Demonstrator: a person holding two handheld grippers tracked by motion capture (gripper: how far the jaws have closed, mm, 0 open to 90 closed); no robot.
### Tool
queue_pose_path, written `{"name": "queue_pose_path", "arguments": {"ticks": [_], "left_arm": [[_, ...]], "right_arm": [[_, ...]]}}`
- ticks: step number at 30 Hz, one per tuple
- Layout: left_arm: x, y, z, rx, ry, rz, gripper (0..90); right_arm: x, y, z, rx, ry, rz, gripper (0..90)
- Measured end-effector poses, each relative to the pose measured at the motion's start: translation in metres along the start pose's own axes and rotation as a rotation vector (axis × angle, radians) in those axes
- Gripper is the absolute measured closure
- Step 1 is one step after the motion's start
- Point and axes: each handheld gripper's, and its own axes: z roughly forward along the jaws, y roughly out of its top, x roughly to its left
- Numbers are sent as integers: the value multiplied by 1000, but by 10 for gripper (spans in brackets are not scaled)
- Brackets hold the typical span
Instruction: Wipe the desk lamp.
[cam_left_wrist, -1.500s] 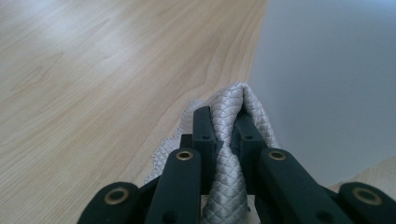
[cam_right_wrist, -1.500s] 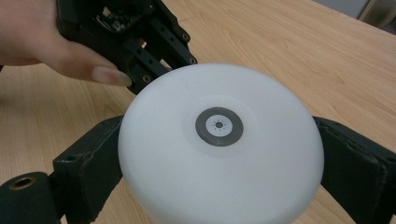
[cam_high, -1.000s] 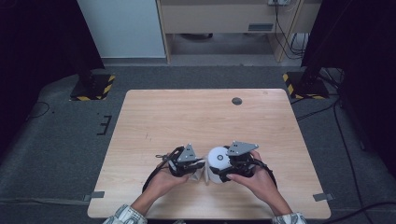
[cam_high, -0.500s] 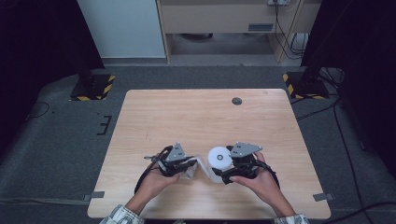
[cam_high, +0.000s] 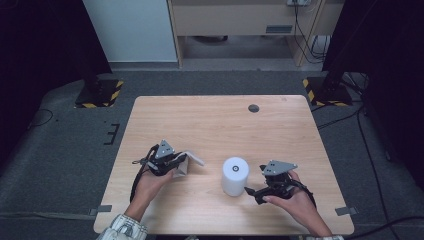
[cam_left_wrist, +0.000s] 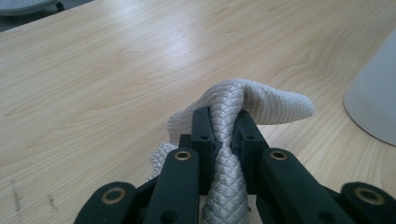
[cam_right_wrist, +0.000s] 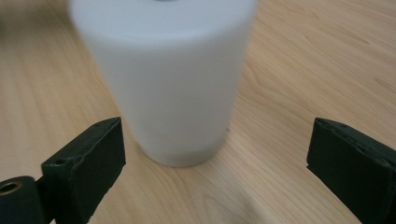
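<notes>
Left gripper (cam_high: 176, 162) sits at the near-left part of the wooden table (cam_high: 215, 120), jaws pressed together on a sheet of quilted white paper towel (cam_high: 189, 161); in the left gripper view the sheet (cam_left_wrist: 233, 116) bunches up between the two black jaws and folds over their tips, with a loose flap lying on the wood just behind; the diamond emboss pattern is clear there.

Paper towel roll (cam_high: 235, 176) stands upright on the table, between the two grippers — well apart from the left one, near the right one; the core hole on top shows in the high view; the edge of the roll (cam_left_wrist: 373, 102) also appears at the right of the left gripper view.

Right gripper (cam_high: 254, 192) is at the near-right, jaws spread wide and pointed at the roll's base; nothing is held; in the right gripper view the roll (cam_right_wrist: 168, 88) stands just ahead of the open jaws, closer to the left jaw, not touching either — slightly blurred.

Torn sheet and roll are separate; no visible link between them in the high view.

A small dark round grommet (cam_high: 253, 108) sits near the table's far edge.
</notes>
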Motion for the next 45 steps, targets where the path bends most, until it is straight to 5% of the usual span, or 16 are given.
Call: {"name": "queue_pose_path", "arguments": {"ticks": [8, 11, 15, 17, 19, 21, 23, 34, 40, 45], "left_arm": [[19, 3, 0, -29, 104, -38, 808], [31, -2, 11, 6, 146, -55, 806], [40, -12, 25, 66, 147, -56, 786], [43, -18, 31, 105, 152, -60, 666], [45, -19, 32, 100, 184, -56, 425], [45, -15, 29, 82, 213, -98, 172], [42, -10, 21, 32, 223, -121, 68], [27, -12, -21, -34, 174, -82, 32], [25, -26, -39, 8, 175, -63, 32], [22, -44, -47, 98, 187, -47, 36]], "right_arm": [[-29, -11, -2, 24, -141, 115, 69], [-39, -15, -4, 14, -185, 177, 69], [-44, -17, -5, 22, -216, 208, 71], [-45, -18, -5, 25, -231, 208, 71], [-47, -19, -5, 28, -241, 213, 68], [-49, -20, -5, 26, -255, 216, 67], [-51, -21, -6, 21, -268, 231, 79], [-78, -29, -5, 18, -396, 326, 77], [-92, -38, -6, 41, -431, 370, 72], [-103, -49, -5, 78, -441, 421, 72]]}}
